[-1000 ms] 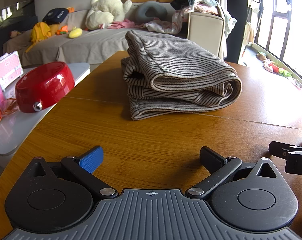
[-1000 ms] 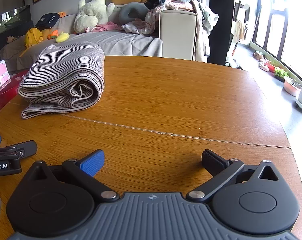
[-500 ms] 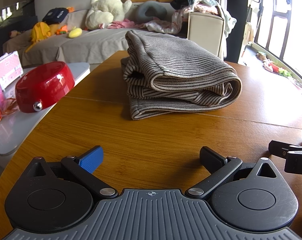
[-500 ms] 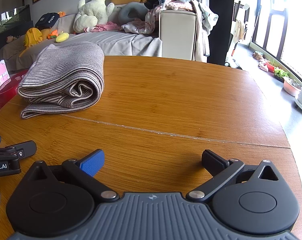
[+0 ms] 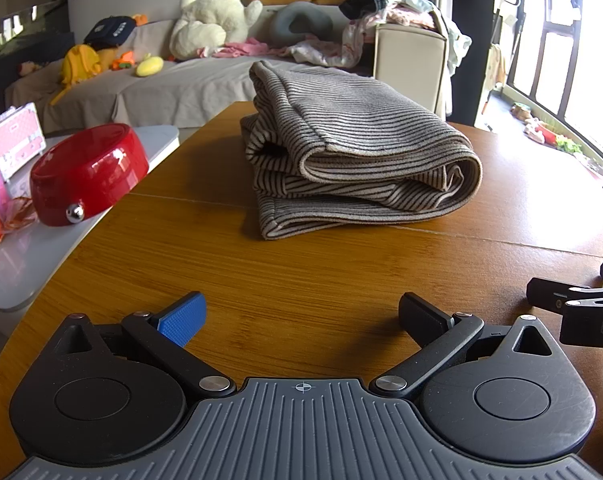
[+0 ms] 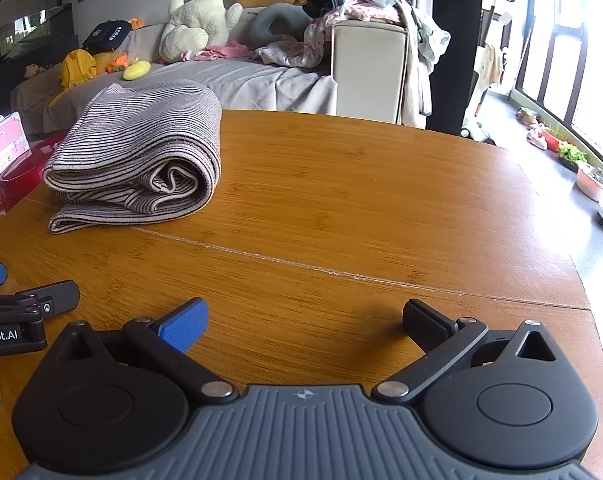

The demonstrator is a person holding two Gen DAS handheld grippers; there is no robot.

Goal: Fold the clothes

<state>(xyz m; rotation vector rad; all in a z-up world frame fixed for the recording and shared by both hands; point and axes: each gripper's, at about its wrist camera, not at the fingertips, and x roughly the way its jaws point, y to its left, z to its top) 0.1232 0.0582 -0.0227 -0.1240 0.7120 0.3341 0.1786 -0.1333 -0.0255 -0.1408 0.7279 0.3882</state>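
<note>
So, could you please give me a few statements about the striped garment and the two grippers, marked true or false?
1. The striped garment lies folded on the wooden table. True.
2. The left gripper is clamped on the garment. False: its jaws are open and hold nothing, short of the cloth.
3. The right gripper is open and holds nothing. True.
4. A red bowl sits on top of the garment. False: it rests on a white side table beside the wooden one.
5. The garment hangs over the table edge nearest the grippers. False: bare wood lies between them.
</note>
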